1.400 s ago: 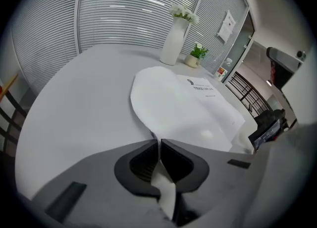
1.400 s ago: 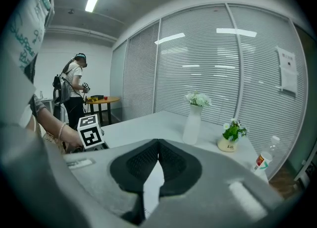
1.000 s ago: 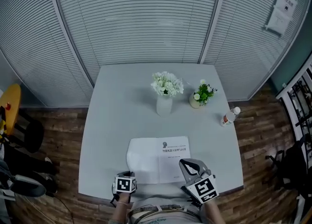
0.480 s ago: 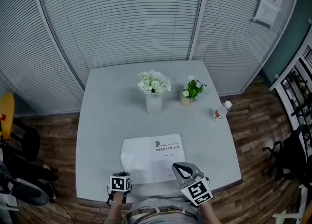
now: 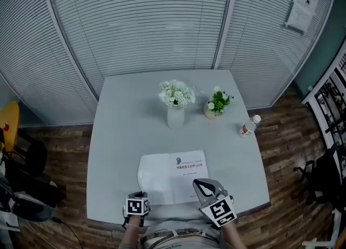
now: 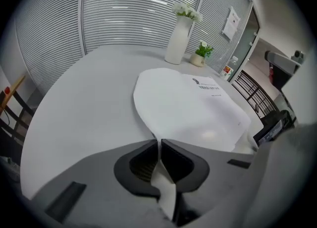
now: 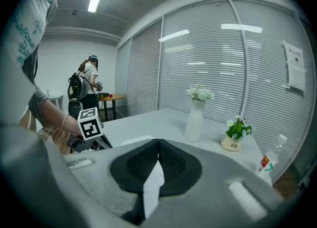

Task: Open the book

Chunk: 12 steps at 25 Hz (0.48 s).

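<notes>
The print on the thin white paper book point(image 5: 189, 175) is too small to read. In the left gripper view it is hard to tell where its lifted sheet ends and the page under it begins. The book lies near the front edge of the pale grey counter point(image 5: 124, 134), and its left part bows up and leftward. The left gripper point(image 5: 139, 195) has its dark fingers point(image 6: 141, 160) pressed together on a corner of that curled sheet.

The right gripper point(image 5: 199, 183) hangs over the book's near right corner. Its fingers point(image 7: 176, 162) stand together, with a thin white strip in the slit between them. Whether that strip is a gripped page or the paper below cannot be told. Both forearms are cut off by the bottom of the head view.

Further back on the counter stand a tall white vase of white flowers point(image 5: 175, 117), a small pot with a green plant point(image 5: 216, 104) and a clear plastic bottle with a red label point(image 5: 248, 127). Walls of grey slatted blinds point(image 5: 140, 20) close the room behind, one bearing a paper notice point(image 5: 301, 10). The floor is brown wood planks point(image 5: 286, 150). A person with a backpack point(image 7: 86, 81) stands far off.
</notes>
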### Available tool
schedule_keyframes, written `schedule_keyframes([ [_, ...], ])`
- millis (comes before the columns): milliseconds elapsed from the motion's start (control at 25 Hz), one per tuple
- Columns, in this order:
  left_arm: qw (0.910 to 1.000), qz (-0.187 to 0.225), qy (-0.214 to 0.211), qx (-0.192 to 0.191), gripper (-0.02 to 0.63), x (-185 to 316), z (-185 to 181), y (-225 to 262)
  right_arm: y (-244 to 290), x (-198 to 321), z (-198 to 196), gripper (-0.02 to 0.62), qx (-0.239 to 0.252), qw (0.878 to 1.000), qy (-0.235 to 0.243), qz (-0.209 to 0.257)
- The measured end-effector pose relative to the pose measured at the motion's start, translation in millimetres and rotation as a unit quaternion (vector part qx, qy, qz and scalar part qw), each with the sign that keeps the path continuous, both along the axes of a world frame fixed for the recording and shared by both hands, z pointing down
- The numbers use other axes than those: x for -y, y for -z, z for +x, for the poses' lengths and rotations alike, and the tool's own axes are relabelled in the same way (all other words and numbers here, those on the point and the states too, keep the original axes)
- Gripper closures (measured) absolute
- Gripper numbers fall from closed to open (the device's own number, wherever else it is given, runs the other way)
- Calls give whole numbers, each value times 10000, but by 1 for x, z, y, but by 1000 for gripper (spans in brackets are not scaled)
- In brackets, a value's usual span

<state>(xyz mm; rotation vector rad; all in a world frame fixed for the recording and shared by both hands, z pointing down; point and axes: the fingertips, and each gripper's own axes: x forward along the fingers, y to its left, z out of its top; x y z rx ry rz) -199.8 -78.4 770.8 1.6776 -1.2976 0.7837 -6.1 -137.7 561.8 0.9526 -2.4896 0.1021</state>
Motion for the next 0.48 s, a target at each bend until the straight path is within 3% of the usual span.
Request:
schedule_keyframes([
  [480,9997,202,-52,143,575,-1,-1,4,-2,1,3,592,-81,9999,-2,66],
])
